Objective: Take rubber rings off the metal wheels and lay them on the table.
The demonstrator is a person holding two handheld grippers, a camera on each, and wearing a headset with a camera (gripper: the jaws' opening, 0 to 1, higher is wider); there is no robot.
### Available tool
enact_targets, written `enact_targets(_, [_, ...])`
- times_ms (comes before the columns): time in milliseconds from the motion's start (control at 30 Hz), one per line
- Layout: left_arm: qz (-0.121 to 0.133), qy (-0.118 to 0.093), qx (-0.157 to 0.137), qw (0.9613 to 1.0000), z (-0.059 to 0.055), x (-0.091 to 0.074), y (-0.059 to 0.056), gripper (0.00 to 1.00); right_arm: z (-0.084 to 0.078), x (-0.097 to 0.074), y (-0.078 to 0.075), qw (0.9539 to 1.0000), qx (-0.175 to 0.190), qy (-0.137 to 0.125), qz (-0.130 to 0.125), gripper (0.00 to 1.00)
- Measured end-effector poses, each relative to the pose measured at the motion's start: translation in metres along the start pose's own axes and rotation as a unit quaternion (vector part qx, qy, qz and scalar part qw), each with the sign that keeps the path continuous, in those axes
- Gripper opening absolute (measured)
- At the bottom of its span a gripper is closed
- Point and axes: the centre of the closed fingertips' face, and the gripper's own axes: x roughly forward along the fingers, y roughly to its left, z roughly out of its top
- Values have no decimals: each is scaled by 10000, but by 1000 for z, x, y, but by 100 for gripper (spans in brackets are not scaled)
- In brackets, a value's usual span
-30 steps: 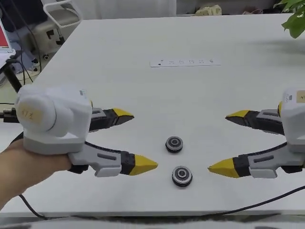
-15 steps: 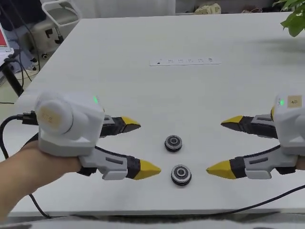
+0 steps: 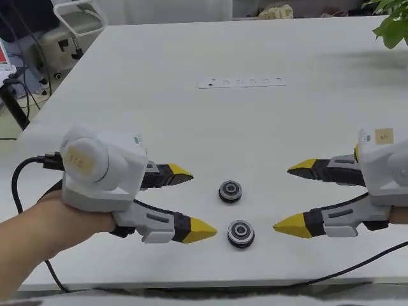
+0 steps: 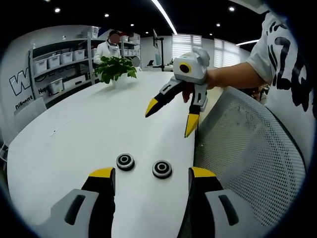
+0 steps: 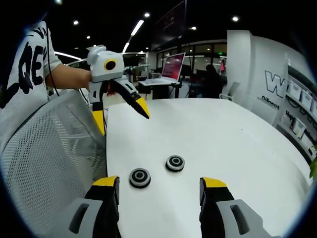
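Facing each other across the white bench (image 3: 255, 127): left gripper (image 3: 203, 203) and right gripper (image 3: 281, 197), tips pointing inward. Fingers of both are spread wide, nothing held. Two metal wheels lie flat on the bench between them, axles upright: far wheel (image 3: 230, 191) and near wheel (image 3: 241, 233), close together but not touching. The near wheel sits just off the left gripper's nearer fingertip; the right gripper is a little farther off. Left judged the nearer hand for either wheel. Black rubber rings (image 3: 241, 243) are on both rims, none laid out yet.
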Motion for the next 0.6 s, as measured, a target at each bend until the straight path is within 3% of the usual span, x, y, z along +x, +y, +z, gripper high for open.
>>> enact_targets(600, [-145, 157, 0, 9998, -8, 10, 2, 53, -11, 11, 3, 9993, -146, 202, 287, 60])
